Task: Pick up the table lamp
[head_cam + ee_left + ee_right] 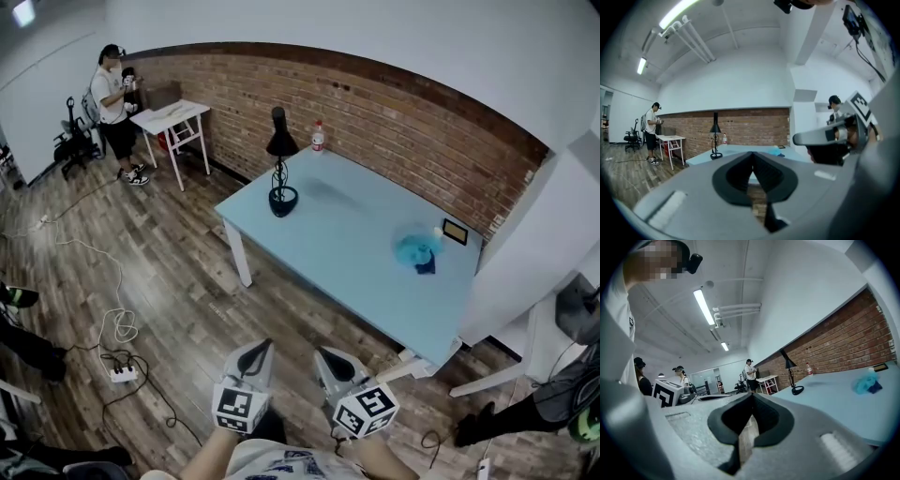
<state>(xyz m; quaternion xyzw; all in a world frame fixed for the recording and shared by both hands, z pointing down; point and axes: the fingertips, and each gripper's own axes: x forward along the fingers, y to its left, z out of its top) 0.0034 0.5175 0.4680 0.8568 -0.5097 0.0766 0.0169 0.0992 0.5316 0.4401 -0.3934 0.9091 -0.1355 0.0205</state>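
While the left hand-held gripper (259,349) and right hand-held gripper (325,356) hang clenched and empty, the table lamp (280,169) stands upright at the counter's (356,272) far left corner, well apart. Step: approach. Next: close in, unclench one, take the stem.

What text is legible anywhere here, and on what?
None readable.
Bottle label, at the far edge of the table: too small.
Small frame by the wall: too small.
Marker cubes: black-and-white square patterns, no letters.
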